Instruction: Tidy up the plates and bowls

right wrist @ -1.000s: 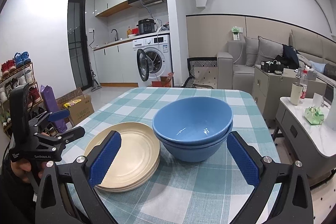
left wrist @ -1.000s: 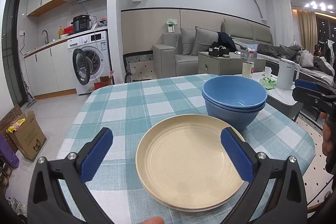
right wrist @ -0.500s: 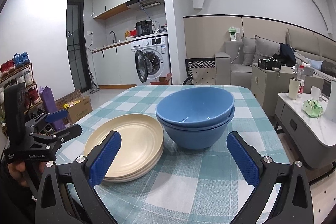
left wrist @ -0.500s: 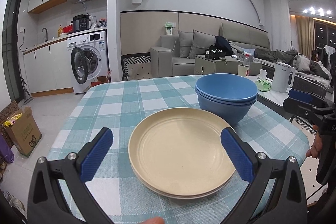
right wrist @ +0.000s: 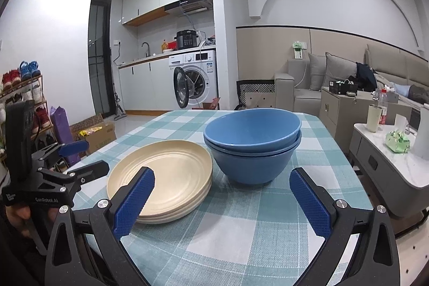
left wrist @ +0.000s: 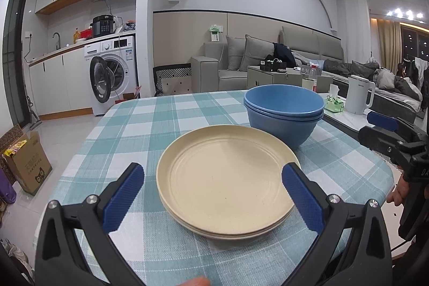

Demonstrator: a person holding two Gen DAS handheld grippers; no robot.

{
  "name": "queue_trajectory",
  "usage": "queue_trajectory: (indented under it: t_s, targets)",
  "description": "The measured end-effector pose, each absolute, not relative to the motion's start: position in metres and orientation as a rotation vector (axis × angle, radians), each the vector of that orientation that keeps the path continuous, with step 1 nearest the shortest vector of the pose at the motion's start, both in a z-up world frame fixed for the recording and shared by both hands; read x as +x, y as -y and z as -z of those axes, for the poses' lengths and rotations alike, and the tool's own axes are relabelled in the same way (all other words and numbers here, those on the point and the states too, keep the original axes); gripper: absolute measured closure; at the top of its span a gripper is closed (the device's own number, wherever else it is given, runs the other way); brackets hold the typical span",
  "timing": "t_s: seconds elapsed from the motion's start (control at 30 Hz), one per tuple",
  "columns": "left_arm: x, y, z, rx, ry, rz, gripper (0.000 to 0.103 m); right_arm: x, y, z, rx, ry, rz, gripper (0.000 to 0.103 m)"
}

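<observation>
Both jaws stand wide apart and hold nothing: we log the left gripper [left wrist: 213,176] hovering at the near edge of the plates, the right gripper [right wrist: 221,180] facing the bowls from a little way off.

Item one: stack of cream plates [left wrist: 228,178], flat on the checked tablecloth [left wrist: 161,122], toward the near side of the table. From the right wrist view we count at least three rims.

Item two: two blue bowls [right wrist: 253,144], nested and upright, the upper one sitting slightly tilted in the lower. They stand just beside the plates; whether the two stacks touch we cannot tell.

Surroundings, outward: white electric kettle [left wrist: 358,94] and a green tissue pack [left wrist: 333,103] on a low side table; grey sofa [left wrist: 268,58] behind; washing machine [right wrist: 194,78] with its door open under the kitchen counter; cardboard box [left wrist: 26,162] on the floor; shoe rack [right wrist: 24,95] by the wall.
</observation>
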State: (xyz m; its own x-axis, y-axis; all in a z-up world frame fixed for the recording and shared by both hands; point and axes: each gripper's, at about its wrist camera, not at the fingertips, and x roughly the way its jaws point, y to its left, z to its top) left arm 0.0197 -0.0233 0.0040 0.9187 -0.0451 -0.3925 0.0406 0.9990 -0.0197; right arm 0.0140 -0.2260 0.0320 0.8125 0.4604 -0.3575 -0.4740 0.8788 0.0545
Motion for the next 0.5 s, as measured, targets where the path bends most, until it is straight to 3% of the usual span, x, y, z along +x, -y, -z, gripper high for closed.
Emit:
queue_trajectory:
  t_s: [0.5]
  targets:
    - [0.014, 0.027, 0.002, -0.002, -0.389, 0.047, 0.000, 0.002, 0.218, -0.027, -0.062, -0.363, -0.532, 0.001]
